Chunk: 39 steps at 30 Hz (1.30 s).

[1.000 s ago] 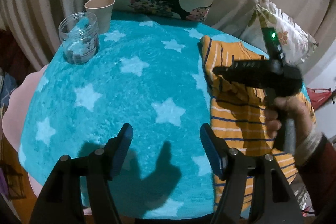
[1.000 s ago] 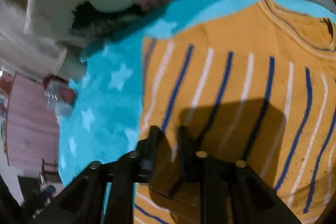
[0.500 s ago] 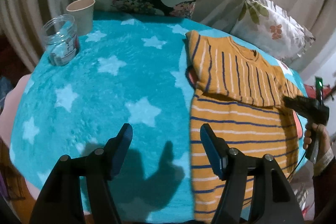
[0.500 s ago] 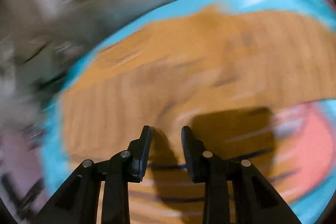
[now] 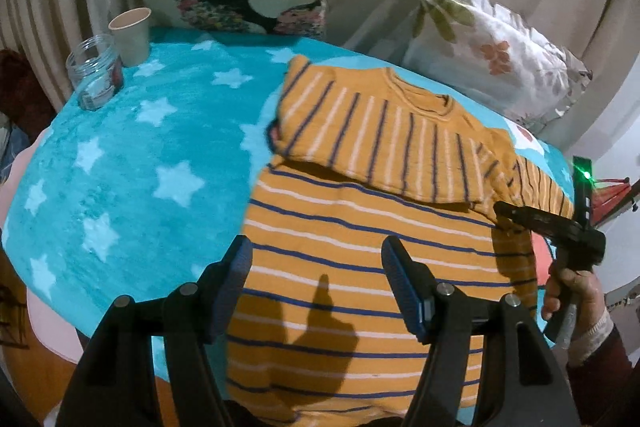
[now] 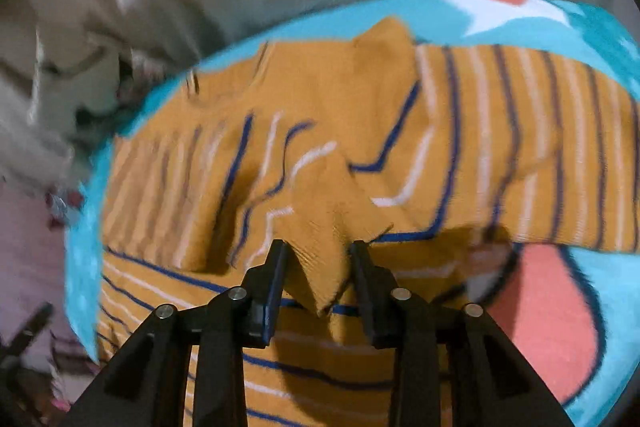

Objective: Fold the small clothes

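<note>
From your left wrist, the left gripper (image 5: 316,283) hovers spread wide, empty, above the soft mustard-yellow knitted sweater with blue and white stripes (image 5: 360,251) on the turquoise star-patterned fleece blanket (image 5: 132,163).

From your right wrist, the right gripper (image 6: 318,279) is closing on a bunched sleeve fold (image 6: 328,227); it's light and limp, so pinch edges.

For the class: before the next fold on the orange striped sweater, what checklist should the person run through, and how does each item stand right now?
1. Right claw has fabric between its jaws: ok; a ridge of the sweater is bunched there as the jaws are closing.
2. Grip is firm: cannot tell; the closing is not finished.
3. Left claw is free to help: ok; open, empty, above the sweater's lower body.
4. One sleeve is folded in: ok; the one on the side of the glass jar lies across the chest.
5. Glass jar and paper cup are out of the way: ok; at the blanket's far corner.
</note>
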Motion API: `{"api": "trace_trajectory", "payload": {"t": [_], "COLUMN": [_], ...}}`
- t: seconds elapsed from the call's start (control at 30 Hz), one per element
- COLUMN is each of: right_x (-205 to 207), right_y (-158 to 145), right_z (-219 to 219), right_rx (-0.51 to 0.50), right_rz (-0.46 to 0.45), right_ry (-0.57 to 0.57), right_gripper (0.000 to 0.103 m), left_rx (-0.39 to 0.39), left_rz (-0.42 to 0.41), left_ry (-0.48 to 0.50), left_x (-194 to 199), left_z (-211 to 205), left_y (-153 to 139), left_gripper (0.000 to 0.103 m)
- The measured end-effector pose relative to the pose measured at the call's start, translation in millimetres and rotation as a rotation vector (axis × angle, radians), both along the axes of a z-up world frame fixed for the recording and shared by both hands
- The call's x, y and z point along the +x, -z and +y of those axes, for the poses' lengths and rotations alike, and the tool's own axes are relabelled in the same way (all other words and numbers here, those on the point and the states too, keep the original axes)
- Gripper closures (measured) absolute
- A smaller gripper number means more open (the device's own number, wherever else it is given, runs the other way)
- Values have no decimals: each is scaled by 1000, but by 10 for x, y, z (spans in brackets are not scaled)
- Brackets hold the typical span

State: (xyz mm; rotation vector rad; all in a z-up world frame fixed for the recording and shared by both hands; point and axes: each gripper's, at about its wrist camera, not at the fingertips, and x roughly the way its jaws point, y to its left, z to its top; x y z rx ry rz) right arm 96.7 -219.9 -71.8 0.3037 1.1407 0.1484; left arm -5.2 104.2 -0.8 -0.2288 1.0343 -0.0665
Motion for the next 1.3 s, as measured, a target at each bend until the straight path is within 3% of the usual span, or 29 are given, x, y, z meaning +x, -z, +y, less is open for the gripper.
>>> {"api": "trace_trajectory", "payload": {"t": [0.1,0.2,0.3,0.37,0.4,0.63,0.73,0.87,0.97,1.0,1.03,1.07,1.1,1.17,1.3], "right_x": [16,44,-51,-225,-360,-1475,-1601,-1601,-1575,-1540,-1481,-1438,-1357,-1261,-1018], "right_y": [-98,-226,-330,-397,-400,-34,88,131,107,137,168,182,205,140,-443], "right_z": [-140,-403,-666,-879,-1053,-2266,-2525,-2854,-3125,-3227,-3275,-3334,-3390,-3428,-3260], "right_rx": [-25,-124,0,18,21,203,352,500,566,563,565,568,567,535,384], "right_rz": [-16,-50,-60,-75,-77,-34,-67,-156,-192,-191,-185,-178,-162,-157,-239], "right_ry": [5,78,88,117,165,572,670,796,890,930,936,935,924,921,824], "right_gripper": [93,93,86,67,64,62,61,44,40,42,59,92,99,100,100], "left_rx": [13,12,20,22,21,21,26,51,61,61,60,59,56,55,36], "left_rz": [-17,-11,-15,-19,-19,11,13,-1,3,10,16,22,28,30,30], "left_ry": [-12,-29,-41,-44,-42,7,37,64,67,63,59,53,45,31,-8], "left_x": [-41,-40,-22,-8,2,87,118,106,70,56,43,30,15,-19,-79], "left_z": [-85,-94,-94,-112,-133,-374,-503,-634,-669,-665,-662,-645,-617,-567,-379], "left_y": [-57,-75,-108,-125,-123,-46,-62,-122,-119,-106,-93,-80,-68,-64,-34], "left_gripper": [37,37,37,37,37,36,36,36,36,36,36,36,36,36,36]}}
